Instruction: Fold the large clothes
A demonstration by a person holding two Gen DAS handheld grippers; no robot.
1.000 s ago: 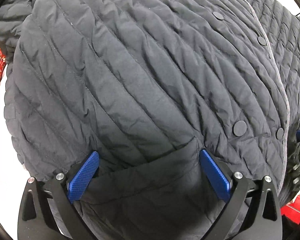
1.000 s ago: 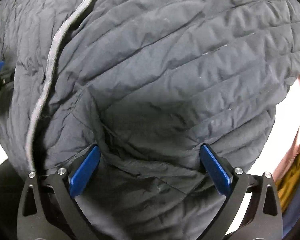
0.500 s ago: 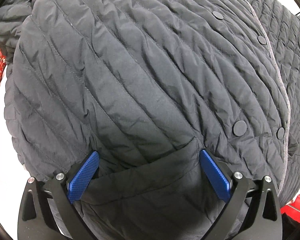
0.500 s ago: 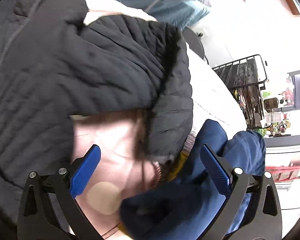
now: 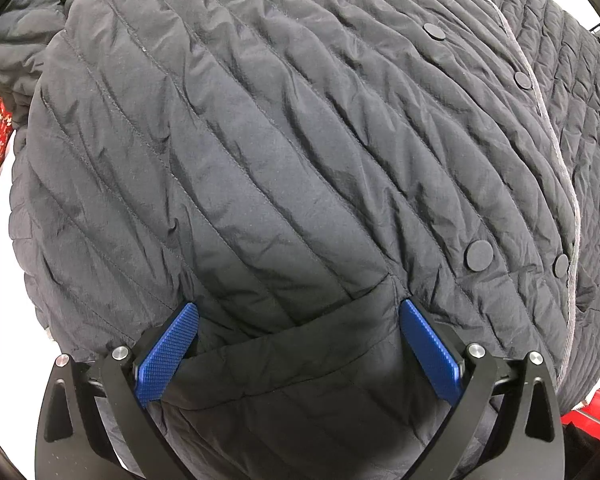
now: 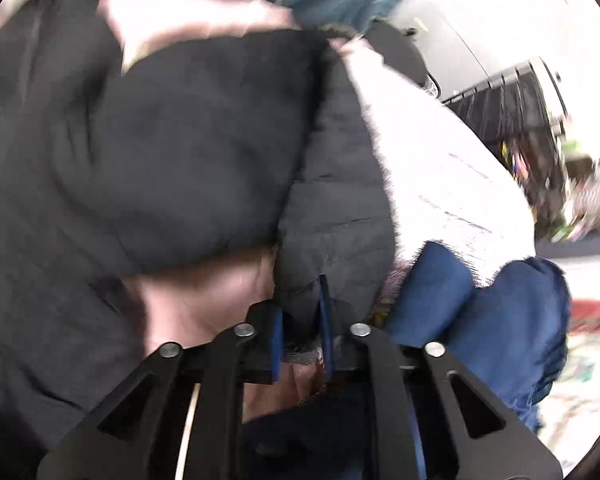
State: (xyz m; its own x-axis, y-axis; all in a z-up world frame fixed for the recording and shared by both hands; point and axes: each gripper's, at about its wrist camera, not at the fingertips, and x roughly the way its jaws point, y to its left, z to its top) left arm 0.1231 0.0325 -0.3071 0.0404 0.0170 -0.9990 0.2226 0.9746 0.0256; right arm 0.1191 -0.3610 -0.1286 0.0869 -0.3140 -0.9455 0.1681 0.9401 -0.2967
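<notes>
Lying spread, the quilted black jacket [image 5: 284, 152] shows round snaps.

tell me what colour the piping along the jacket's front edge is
Light grey piping on the dark quilted jacket, clearest in the left wrist view.

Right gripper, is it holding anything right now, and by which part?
Yes. The right gripper has just closed its fingers on the dark jacket, pinching what looks like a sleeve end, at its ribbed cuff edge.
</notes>
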